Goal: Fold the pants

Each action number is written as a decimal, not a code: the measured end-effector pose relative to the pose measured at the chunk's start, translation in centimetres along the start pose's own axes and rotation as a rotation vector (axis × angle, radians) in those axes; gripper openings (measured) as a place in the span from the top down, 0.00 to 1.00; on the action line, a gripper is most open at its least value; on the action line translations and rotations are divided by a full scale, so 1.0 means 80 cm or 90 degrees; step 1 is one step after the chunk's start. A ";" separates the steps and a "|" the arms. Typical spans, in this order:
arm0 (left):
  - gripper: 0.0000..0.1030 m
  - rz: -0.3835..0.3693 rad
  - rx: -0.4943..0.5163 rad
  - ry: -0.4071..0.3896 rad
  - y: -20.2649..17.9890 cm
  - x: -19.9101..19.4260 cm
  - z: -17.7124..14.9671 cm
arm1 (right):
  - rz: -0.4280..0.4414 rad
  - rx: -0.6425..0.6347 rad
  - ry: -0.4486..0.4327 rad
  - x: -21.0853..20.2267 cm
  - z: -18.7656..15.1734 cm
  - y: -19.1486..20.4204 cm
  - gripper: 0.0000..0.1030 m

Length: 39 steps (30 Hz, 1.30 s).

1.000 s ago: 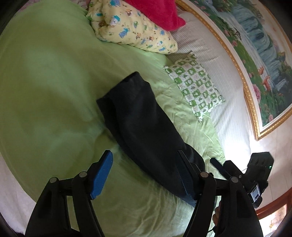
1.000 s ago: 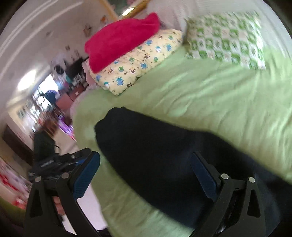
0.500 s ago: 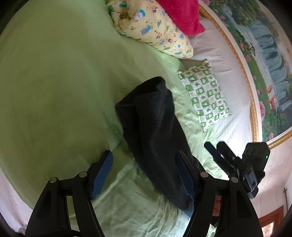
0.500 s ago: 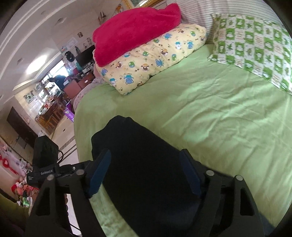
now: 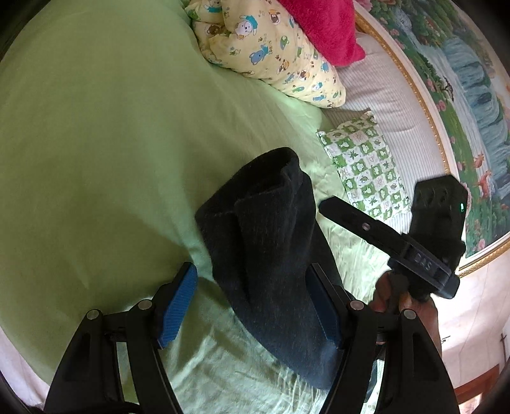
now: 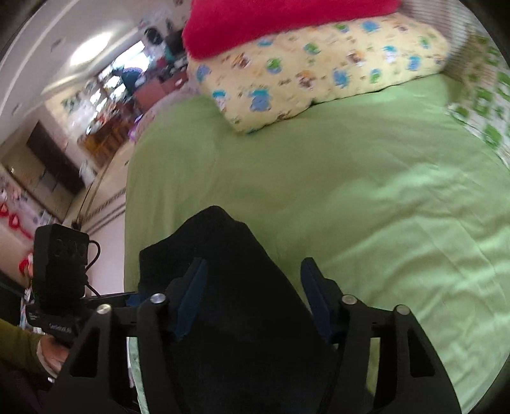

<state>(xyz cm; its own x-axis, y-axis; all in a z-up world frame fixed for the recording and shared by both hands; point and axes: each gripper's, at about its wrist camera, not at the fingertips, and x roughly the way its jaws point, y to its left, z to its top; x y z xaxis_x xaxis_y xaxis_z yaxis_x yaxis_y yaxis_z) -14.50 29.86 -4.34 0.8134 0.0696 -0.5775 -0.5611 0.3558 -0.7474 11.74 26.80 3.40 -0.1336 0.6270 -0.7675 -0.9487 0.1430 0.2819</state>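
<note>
Lying between each wide-spread claw's fingers, folded black pants [image 5: 267, 248] on green bedspread [image 5: 95, 143].

This is a bedroom in a lived-in home. A bed with a light green sheet [image 5: 95, 127] fills most of both views. At the top of the frame lie a yellow cartoon-print pillow [image 5: 271, 54], a crimson fluffy cushion [image 5: 318, 28] on top of it, and a smaller green-and-white checked pillow [image 5: 366, 168] to the right. A gold-framed landscape painting [image 5: 462, 95] with a waterfall hangs at the right. In the right wrist view's upper left, a doorway opens onto a blurred, cluttered room with furniture [image 6: 127, 95].
</note>
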 end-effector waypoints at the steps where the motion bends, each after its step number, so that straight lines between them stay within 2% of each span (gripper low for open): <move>1: 0.31 -0.001 -0.001 0.001 0.000 0.001 0.001 | 0.004 -0.012 0.014 0.007 0.006 0.002 0.42; 6: 0.31 0.002 0.005 -0.001 -0.002 0.006 0.003 | 0.005 -0.063 0.097 0.043 0.025 0.011 0.52; 11: 0.33 0.003 0.037 -0.003 -0.007 0.015 0.007 | 0.006 -0.083 0.146 0.067 0.035 0.013 0.64; 14: 0.47 0.016 0.063 -0.004 -0.011 0.022 0.011 | 0.008 -0.075 0.142 0.067 0.032 0.013 0.71; 16: 0.67 0.023 0.072 0.005 -0.010 0.025 0.012 | 0.017 -0.055 0.121 0.058 0.027 0.012 0.76; 18: 0.72 0.014 0.067 0.016 -0.007 0.026 0.012 | 0.026 -0.038 0.090 0.045 0.021 0.012 0.80; 21: 0.77 -0.005 0.060 0.021 -0.014 0.020 0.010 | 0.032 -0.018 0.047 0.024 0.008 0.017 0.82; 24: 0.78 -0.023 0.079 0.014 -0.034 0.008 0.005 | 0.035 0.003 -0.001 0.001 -0.005 0.022 0.83; 32: 0.78 -0.111 0.161 0.004 -0.116 -0.012 -0.012 | 0.067 0.096 -0.180 -0.102 -0.057 0.006 0.83; 39: 0.78 -0.155 0.209 0.032 -0.169 -0.014 -0.044 | 0.058 0.160 -0.275 -0.173 -0.116 -0.002 0.83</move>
<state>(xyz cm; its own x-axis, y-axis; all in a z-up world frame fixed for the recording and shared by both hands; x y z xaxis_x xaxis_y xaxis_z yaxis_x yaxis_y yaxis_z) -8.36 21.66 5.26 0.9035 -0.0954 -0.4178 -0.2680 0.6348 -0.7247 11.05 10.97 8.64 -0.0317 0.8976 -0.4397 -0.8334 0.2191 0.5073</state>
